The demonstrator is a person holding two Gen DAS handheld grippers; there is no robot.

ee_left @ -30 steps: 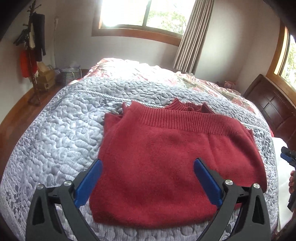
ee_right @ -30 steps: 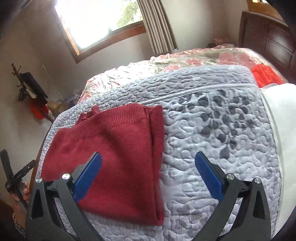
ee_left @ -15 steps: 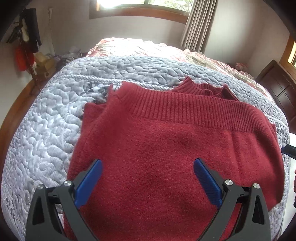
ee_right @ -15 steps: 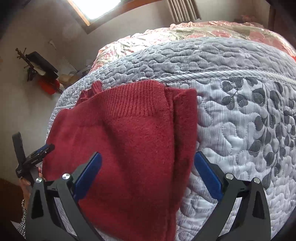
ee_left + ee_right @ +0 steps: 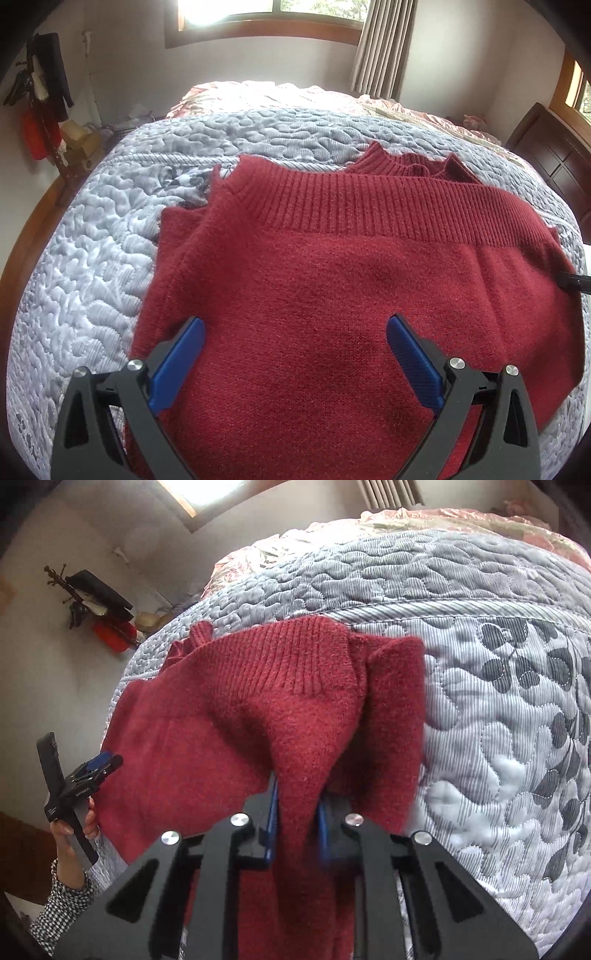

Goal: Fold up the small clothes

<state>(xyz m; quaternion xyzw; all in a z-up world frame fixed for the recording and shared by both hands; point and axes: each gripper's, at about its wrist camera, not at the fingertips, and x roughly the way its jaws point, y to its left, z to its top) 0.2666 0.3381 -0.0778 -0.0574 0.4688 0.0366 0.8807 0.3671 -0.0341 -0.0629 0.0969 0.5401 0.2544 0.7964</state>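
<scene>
Right wrist view shows your right gripper (image 5: 297,821) closed on a pinched ridge of the one red sweater (image 5: 258,716), which lies on the grey quilt (image 5: 498,701). Only there your left hand (image 5: 72,825) appears. Left wrist view shows your left gripper (image 5: 295,360) wide open above the sweater.

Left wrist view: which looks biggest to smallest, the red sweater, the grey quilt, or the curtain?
1. Red sweater and grey quilt: too close to rank, since the sweater hides part of the quilt.
2. Curtain, smallest, though it hangs far off.
</scene>
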